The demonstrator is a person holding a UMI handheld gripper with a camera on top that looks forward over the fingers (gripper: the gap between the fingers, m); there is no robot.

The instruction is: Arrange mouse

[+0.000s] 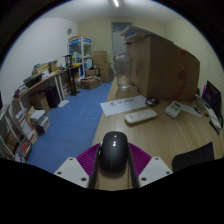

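Note:
A black computer mouse (113, 152) sits between my two fingers, its nose pointing away from me. The magenta pads (88, 156) press against its left and right sides, so my gripper (113, 160) is shut on it. The mouse hangs over the near left part of a wooden table (170, 135). I cannot see its underside or whether it touches the table.
A white keyboard (141, 115) lies on the table beyond the mouse, with a small white device (175, 108) to its right. A big cardboard box (165, 65) stands behind, with a fan (121, 68) beside it. A dark screen (211, 98) is far right. Blue floor (70, 120) and cluttered shelves (22, 125) are left.

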